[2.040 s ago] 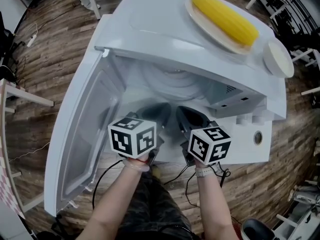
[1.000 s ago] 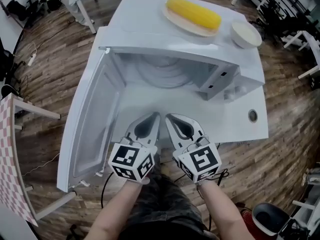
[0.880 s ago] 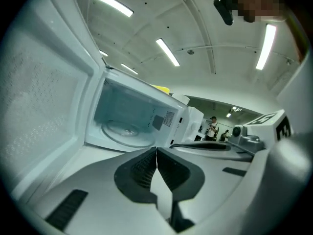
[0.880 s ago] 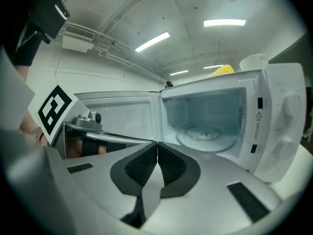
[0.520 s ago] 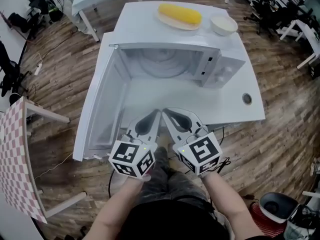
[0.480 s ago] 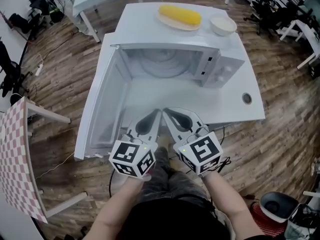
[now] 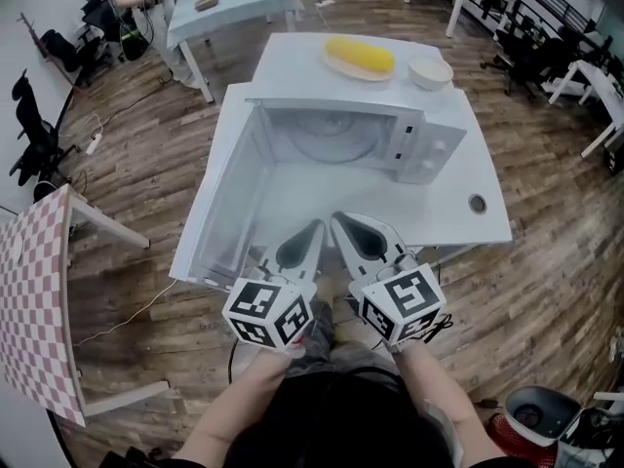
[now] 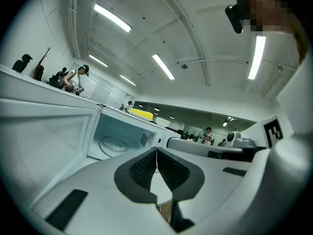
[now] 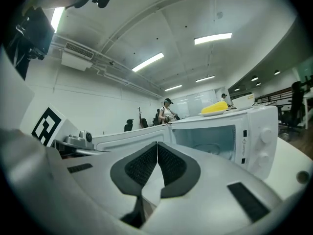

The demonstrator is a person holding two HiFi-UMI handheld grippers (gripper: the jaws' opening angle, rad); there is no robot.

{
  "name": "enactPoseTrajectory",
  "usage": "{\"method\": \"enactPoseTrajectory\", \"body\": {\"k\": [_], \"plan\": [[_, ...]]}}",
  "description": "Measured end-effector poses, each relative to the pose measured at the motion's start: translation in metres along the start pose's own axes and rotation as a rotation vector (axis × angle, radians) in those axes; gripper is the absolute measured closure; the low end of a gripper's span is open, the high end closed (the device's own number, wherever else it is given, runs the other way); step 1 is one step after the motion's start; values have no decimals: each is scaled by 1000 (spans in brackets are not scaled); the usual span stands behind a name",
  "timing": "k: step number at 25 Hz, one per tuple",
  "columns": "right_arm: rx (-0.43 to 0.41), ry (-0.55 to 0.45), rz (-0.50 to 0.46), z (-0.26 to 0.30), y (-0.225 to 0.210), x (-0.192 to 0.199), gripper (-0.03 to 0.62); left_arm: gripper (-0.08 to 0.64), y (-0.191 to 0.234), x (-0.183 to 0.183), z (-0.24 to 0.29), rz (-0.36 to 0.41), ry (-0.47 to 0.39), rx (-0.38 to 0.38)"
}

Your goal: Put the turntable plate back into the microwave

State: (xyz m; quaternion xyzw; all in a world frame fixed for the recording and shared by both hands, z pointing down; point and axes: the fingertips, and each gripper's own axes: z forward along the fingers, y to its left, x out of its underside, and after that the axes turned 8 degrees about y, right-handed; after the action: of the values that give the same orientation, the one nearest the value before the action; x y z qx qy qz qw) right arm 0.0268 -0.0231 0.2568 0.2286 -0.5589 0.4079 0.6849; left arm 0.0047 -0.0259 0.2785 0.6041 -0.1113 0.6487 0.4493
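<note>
In front of the white microwave, in the head view, the left gripper and the right gripper are held side by side, well apart from its opening. Each has its jaws pressed together and carries nothing. The microwave's door is swung fully open to its left. The glass turntable plate is seen lying flat on the floor of the microwave's cavity. On top of the microwave, a corn cob on a dish and a small bowl are set.

In the left gripper view, the jaws are shown meeting at their tips, empty. Beyond them, the turntable plate is seen inside the microwave.

In the right gripper view, the jaws are likewise closed on nothing, with the microwave's cavity ahead and to the right.

The placing step is judged to be done, since the turntable plate sits inside and neither gripper is loaded. If anything is left, the door would need to be pushed shut from its outer edge, left of the microwave.
</note>
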Motion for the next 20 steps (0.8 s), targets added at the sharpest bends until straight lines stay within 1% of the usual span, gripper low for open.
{"method": "enactPoseTrajectory", "body": {"k": [4,8,12,15,20], "plan": [[-14,-34,30,-14,11,-7,571,545,-9,-8,-15,3,-51,2],[-21,-67,18,-27,24,-14,571,545,-21,-16,-27,48,-86,-2],[10,-82,30,-33,27,-12,571,545,-27,-20,-37,98,-109,-28],[20,-73,41,-36,33,-7,571,545,-30,-20,-43,122,-102,-37],[38,-39,32,-40,34,5,571,545,-27,-10,-45,115,-79,-50]]}}
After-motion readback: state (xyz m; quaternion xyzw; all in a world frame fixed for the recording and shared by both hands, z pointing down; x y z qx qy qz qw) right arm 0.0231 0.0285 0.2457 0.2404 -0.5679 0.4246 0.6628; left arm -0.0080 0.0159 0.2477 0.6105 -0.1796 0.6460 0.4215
